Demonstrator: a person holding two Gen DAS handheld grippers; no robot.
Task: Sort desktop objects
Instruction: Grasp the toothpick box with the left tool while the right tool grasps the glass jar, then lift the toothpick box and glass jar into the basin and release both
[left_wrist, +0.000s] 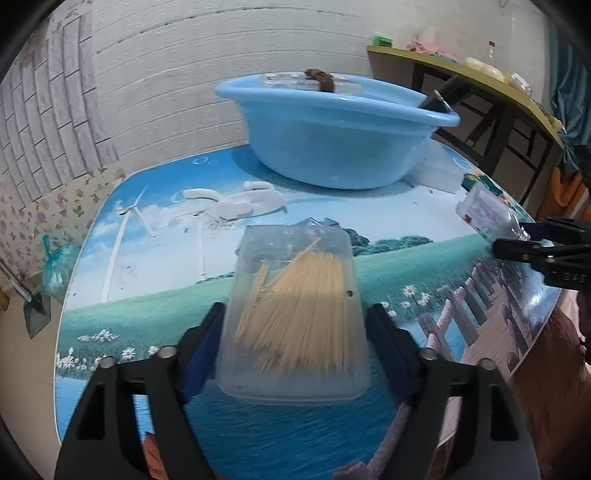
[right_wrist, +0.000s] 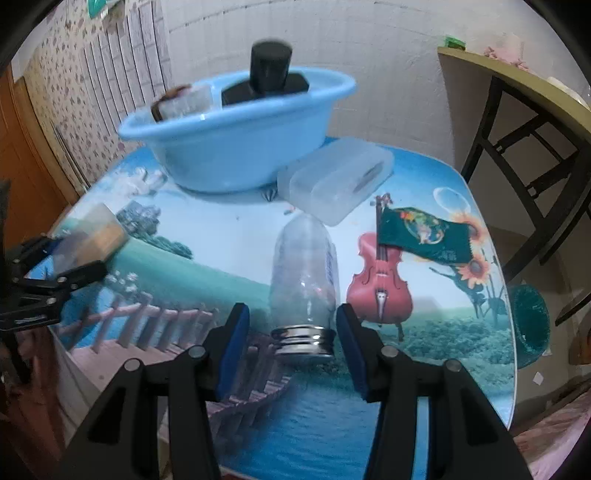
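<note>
Toothpicks fill the clear rectangular plastic box (left_wrist: 295, 317), which sits between the blue pads of the left claw (left_wrist: 295, 347), clamped on its sides above the picture-printed desk (left_wrist: 147, 302). In the right wrist view, the right claw (right_wrist: 295, 347) stands apart around the silver-capped neck of a clear plastic bottle (right_wrist: 303, 266) (whether the pads touch it is unclear). Farther back, a light-blue plastic basin (right_wrist: 236, 147) holds a black bottle (right_wrist: 269, 70) and a clear box (right_wrist: 192, 99); a frosted plastic case (right_wrist: 338, 181) lies just beside the basin.
</note>
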